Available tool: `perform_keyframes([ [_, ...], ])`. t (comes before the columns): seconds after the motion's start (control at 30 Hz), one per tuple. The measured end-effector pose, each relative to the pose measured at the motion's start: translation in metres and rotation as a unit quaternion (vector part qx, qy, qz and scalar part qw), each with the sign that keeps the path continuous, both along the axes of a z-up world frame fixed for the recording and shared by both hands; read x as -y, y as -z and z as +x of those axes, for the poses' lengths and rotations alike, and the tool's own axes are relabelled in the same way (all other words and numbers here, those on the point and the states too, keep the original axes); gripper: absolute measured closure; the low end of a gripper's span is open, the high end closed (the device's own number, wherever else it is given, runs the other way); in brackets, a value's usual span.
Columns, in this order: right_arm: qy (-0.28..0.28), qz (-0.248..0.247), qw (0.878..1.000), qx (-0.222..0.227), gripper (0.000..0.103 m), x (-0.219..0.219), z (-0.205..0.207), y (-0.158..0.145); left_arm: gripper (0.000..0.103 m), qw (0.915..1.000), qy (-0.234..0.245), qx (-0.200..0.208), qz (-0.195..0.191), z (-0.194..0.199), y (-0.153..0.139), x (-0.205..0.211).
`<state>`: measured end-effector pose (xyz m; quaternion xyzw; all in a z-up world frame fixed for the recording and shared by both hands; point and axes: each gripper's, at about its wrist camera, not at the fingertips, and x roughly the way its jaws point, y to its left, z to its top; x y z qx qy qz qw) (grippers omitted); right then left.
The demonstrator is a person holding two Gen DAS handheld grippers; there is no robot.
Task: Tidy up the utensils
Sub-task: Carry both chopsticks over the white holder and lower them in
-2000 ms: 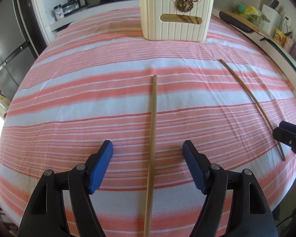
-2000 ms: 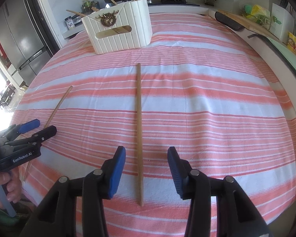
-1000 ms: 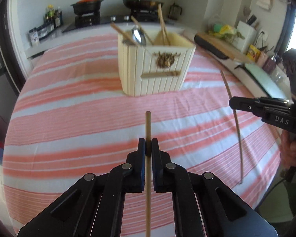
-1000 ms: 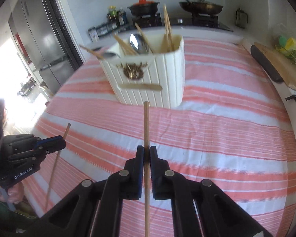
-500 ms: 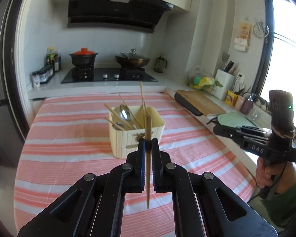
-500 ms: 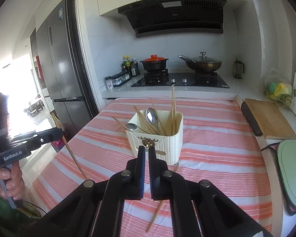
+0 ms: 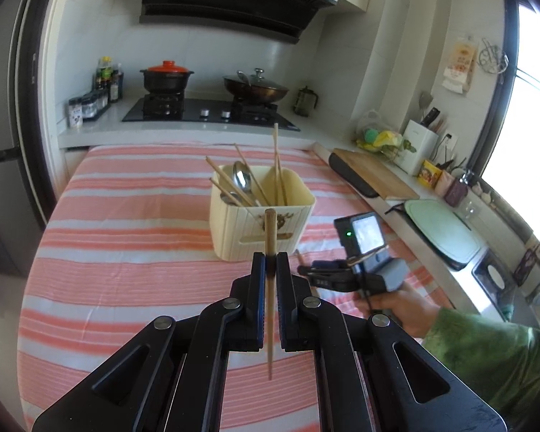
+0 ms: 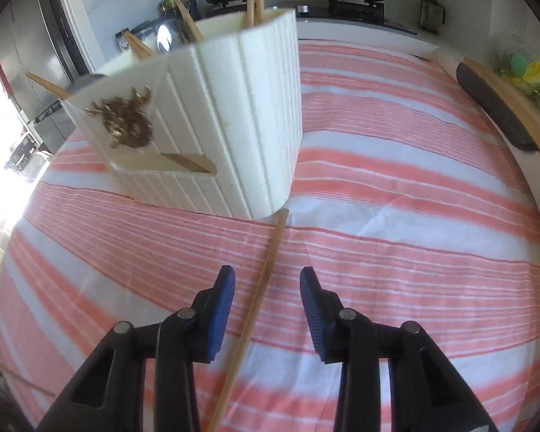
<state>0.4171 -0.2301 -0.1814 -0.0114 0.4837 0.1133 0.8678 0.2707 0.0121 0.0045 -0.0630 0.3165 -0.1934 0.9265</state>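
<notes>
Nearest my left wrist camera, my left gripper (image 7: 270,264) has its pads pressed together on a wooden chopstick (image 7: 270,288), pinching it mid-shaft so it stands nearly upright above the striped tablecloth (image 7: 126,270). On my right wrist camera, my right gripper (image 8: 267,289) has its jaws opening; a second chopstick (image 8: 259,288) runs between the blue pads (image 8: 221,309) but I see neither pad pressing it. It lies slanted on the cloth, its far tip at the bottom corner of the cream utensil holder (image 8: 212,115).

A little farther out in the left view, a hand (image 7: 399,309) in a green sleeve (image 7: 493,363) carries the right gripper low over the table, right of the holder. The holder stands mid-table, with chopsticks (image 7: 277,165) and a metal spoon (image 7: 243,180) upright inside. Beyond sit the hob (image 7: 208,111), a red-lidded pot (image 7: 167,77) and a wok (image 7: 255,88).
</notes>
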Motion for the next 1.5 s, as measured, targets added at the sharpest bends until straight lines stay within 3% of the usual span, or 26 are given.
perform_keyframes([
  [0.07, -0.003, -0.031, 0.999, 0.015, 0.094, -0.009, 0.005, 0.005, 0.099, 1.0, -0.003, -0.004, 0.001, -0.001, 0.003, -0.003],
  [0.17, 0.004, -0.017, 1.0, 0.004, 0.097, -0.004, -0.003, -0.006, 0.099, 0.9999, -0.007, -0.009, -0.001, -0.004, 0.006, -0.008],
  [0.37, -0.014, 0.069, 0.994, 0.083, 0.097, 0.026, -0.08, -0.091, 0.099, 0.9999, -0.002, -0.004, -0.013, -0.008, 0.004, -0.012],
  [0.5, -0.032, 0.085, 0.986, 0.137, 0.097, 0.035, -0.125, -0.14, 0.099, 0.9998, 0.004, 0.007, -0.018, -0.009, -0.004, -0.008],
  [0.67, -0.035, 0.091, 0.976, 0.196, 0.097, 0.036, -0.15, -0.178, 0.099, 0.9992, 0.01, 0.016, -0.034, -0.007, -0.016, -0.004],
  [0.83, -0.029, 0.107, 0.963, 0.246, 0.097, 0.032, -0.127, -0.212, 0.099, 0.9977, 0.017, 0.036, -0.054, 0.014, -0.048, 0.001],
  [1.0, -0.021, 0.117, 0.944, 0.306, 0.097, 0.024, -0.08, -0.251, 0.099, 0.9944, 0.008, 0.063, -0.085, 0.06, -0.091, 0.004],
  [1.17, -0.022, 0.127, 0.926, 0.355, 0.097, 0.009, -0.031, -0.281, 0.099, 0.991, -0.031, 0.104, -0.079, 0.112, -0.119, 0.014],
  [1.33, -0.019, 0.128, 0.91, 0.393, 0.097, -0.005, 0.012, -0.28, 0.099, 0.9905, -0.064, 0.1, -0.07, 0.167, -0.107, 0.023],
  [1.43, -0.022, 0.119, 0.913, 0.389, 0.097, -0.013, 0.037, -0.256, 0.099, 0.9929, -0.074, 0.068, -0.064, 0.195, -0.079, 0.028],
  [1.5, -0.026, 0.119, 0.925, 0.361, 0.097, -0.016, 0.054, -0.23, 0.099, 0.9944, -0.078, 0.039, -0.059, 0.208, -0.054, 0.031],
])
